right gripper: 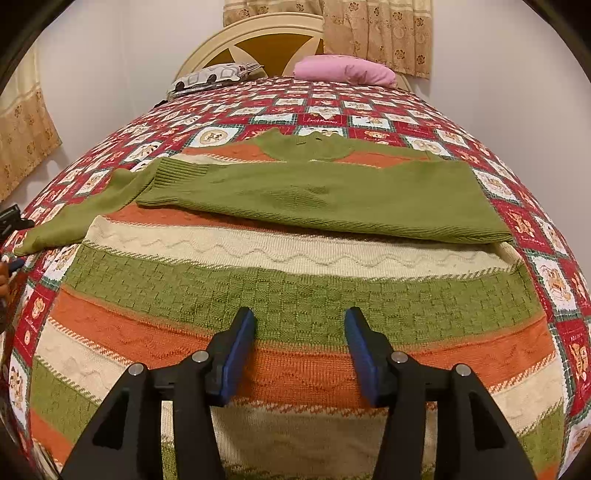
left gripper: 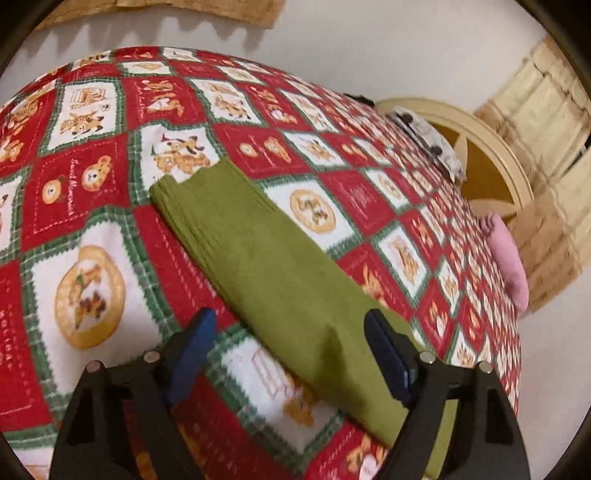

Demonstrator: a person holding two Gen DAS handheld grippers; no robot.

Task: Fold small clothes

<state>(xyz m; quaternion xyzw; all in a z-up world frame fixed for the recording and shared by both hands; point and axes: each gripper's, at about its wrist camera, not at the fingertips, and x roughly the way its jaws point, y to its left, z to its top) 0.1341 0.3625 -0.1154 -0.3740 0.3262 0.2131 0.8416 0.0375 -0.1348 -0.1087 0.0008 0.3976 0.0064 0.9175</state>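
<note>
A striped knit sweater (right gripper: 295,302) in green, orange and cream lies flat on the bed. One green sleeve (right gripper: 332,195) is folded across its chest. The other green sleeve (left gripper: 258,258) stretches out to the side on the bedspread; it also shows in the right wrist view (right gripper: 74,218). My left gripper (left gripper: 291,328) is open and empty, low over that outstretched sleeve, with its right finger (left gripper: 384,347) over the cloth. My right gripper (right gripper: 299,332) is open and empty, hovering over the sweater's lower body.
A red, white and green patterned bedspread (left gripper: 92,184) covers the bed. A pink pillow (right gripper: 343,70) and a grey patterned pillow (right gripper: 210,77) lie by the cream headboard (right gripper: 258,33). Curtains (right gripper: 376,33) hang behind.
</note>
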